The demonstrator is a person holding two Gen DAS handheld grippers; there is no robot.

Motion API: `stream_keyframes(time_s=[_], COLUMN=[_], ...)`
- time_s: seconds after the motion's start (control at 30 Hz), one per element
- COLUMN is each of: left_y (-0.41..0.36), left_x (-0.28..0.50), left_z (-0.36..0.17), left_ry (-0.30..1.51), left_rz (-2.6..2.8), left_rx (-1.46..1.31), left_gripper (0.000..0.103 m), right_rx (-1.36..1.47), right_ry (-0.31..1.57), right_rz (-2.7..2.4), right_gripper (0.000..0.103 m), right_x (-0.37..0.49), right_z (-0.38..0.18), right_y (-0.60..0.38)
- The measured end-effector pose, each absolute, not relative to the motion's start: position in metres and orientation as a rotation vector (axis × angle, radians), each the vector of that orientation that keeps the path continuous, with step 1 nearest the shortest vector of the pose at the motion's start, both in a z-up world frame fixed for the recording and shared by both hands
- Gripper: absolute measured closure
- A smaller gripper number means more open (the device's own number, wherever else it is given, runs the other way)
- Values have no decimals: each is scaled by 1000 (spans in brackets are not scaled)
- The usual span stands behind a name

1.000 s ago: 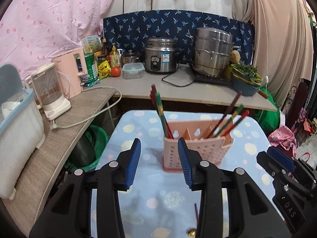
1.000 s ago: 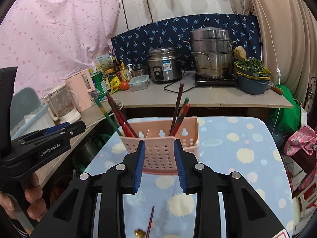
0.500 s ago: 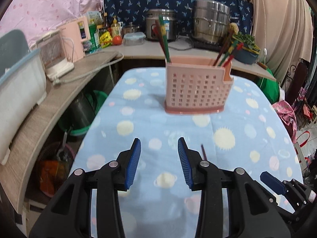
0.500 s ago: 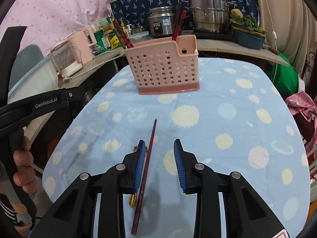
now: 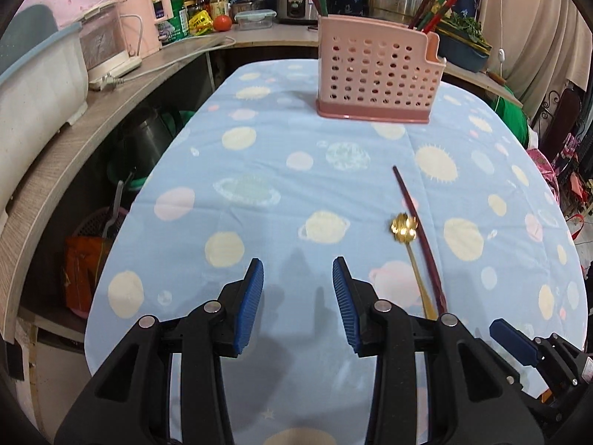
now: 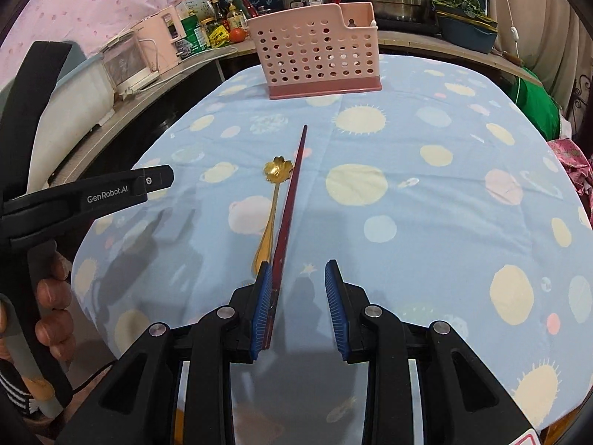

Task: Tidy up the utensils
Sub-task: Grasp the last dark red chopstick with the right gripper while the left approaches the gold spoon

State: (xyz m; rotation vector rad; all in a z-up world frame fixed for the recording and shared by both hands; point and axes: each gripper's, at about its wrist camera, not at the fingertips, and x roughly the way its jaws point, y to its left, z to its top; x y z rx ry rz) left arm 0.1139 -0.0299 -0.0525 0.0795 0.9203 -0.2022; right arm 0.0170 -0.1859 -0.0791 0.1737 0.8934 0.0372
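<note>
Right wrist view: the wide-open, empty right tool (image 6: 296,304) straddles the near end of a dark red chopstick (image 6: 291,193) pointing away toward the pink perforated plastic utensil caddy (image 6: 318,50); the left tool (image 5: 298,306), also wide open, hovers farther off.

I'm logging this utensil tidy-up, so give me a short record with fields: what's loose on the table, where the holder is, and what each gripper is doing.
loose items: dark red chopstick and gold flower-bowl spoon, side by side on the tablecloth
holder: pink perforated utensil holder at the table's far end, chopsticks standing inside
left gripper: open, holding nothing, above the cloth to the left of the spoon
right gripper: open, chopstick's near end lying just inside its left finger, not clamped
remaining: spoon and chopstick not yet in the holder
</note>
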Motion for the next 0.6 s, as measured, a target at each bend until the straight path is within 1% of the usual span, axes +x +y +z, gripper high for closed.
stream_keyframes(time_s=[0.23, 0.4, 0.5, 0.53, 0.6], left_y=[-26, -25, -25, -25, -27], left_x=[105, 101, 99, 99, 98], left_z=[-65, -69, -71, -72, -73], left_ry=[952, 966, 971, 973, 976], left_rz=[-200, -204, -208, -210, -214], left_rx=[79, 82, 82, 82, 86], left_gripper=[66, 66, 66, 66, 66], right_rx=[182, 177, 156, 155, 162], right_ry=[922, 928, 926, 926, 926], right_rz=[54, 52, 43, 39, 37], right_gripper=[78, 84, 90, 94, 95], right_x=[10, 8, 8, 8, 9], right_z=[-92, -96, -97, -98, -98], right_y=[-175, -171, -170, -170, -173])
